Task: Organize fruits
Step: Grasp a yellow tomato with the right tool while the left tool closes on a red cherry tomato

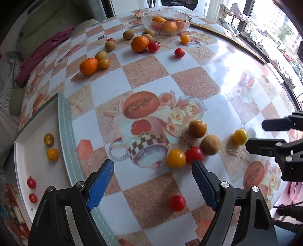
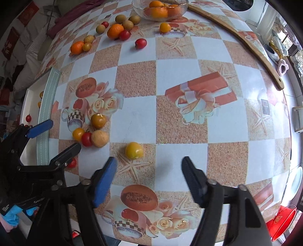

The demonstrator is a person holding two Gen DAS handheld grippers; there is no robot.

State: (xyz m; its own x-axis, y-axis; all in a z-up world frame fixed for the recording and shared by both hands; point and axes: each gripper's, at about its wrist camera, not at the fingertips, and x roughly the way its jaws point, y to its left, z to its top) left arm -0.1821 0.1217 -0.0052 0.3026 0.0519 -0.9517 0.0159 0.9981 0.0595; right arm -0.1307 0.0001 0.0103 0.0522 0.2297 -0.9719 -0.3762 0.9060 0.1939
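Note:
Fruits lie scattered on a checkered tablecloth. My left gripper [image 1: 152, 170] is open and empty over the table, with a red tomato [image 1: 176, 203] lying between its fingers and a cluster just ahead: yellow tomato [image 1: 176, 158], red tomato [image 1: 194, 154], brown kiwi [image 1: 210, 144], dark yellow tomato [image 1: 197, 128]. My right gripper [image 2: 149, 164] is open and empty just behind a yellow tomato [image 2: 134, 150]. A white tray [image 1: 64, 121] at the left holds several small tomatoes. A glass bowl [image 1: 181, 16] with oranges stands at the far side.
More oranges [image 1: 140, 43], kiwis and tomatoes lie near the bowl. A wooden stick [image 2: 236, 37] lies along the far right edge. A sofa with a red cloth [image 1: 43, 54] is beyond the left edge. A red basin [image 2: 282, 225] sits below the table's right.

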